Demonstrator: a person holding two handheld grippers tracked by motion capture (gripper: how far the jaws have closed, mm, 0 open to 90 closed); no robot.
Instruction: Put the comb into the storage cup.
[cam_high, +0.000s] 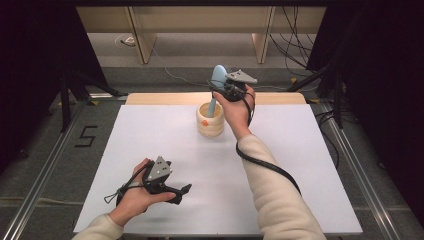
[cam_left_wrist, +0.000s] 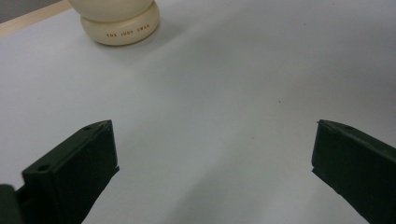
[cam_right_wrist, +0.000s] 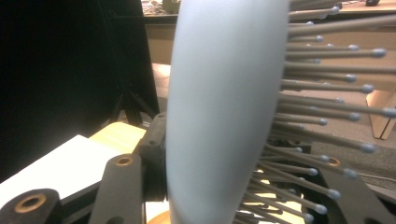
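Note:
A light blue hairbrush (cam_high: 218, 75) stands upright with its handle down inside a cream wooden cup (cam_high: 210, 122) at the far middle of the white table top (cam_high: 150, 130). My right gripper (cam_high: 222, 89) is shut on the brush just below its head. In the right gripper view the brush head (cam_right_wrist: 219, 107) stands close between the jaws, bristles pointing right. My left gripper (cam_high: 184, 192) rests low near the table's front left, open, with nothing between its jaws. The left gripper view shows the same gripper (cam_left_wrist: 215, 126) over bare table, with the cup's base (cam_left_wrist: 120, 21) ahead of it.
A wooden strip (cam_high: 150, 98) runs along the table's far edge. Beyond it stand wooden furniture legs (cam_high: 142, 40) and cables (cam_high: 295, 45) on the floor. Black curtains and stands flank both sides. A "5" (cam_high: 86, 136) is marked on the floor at left.

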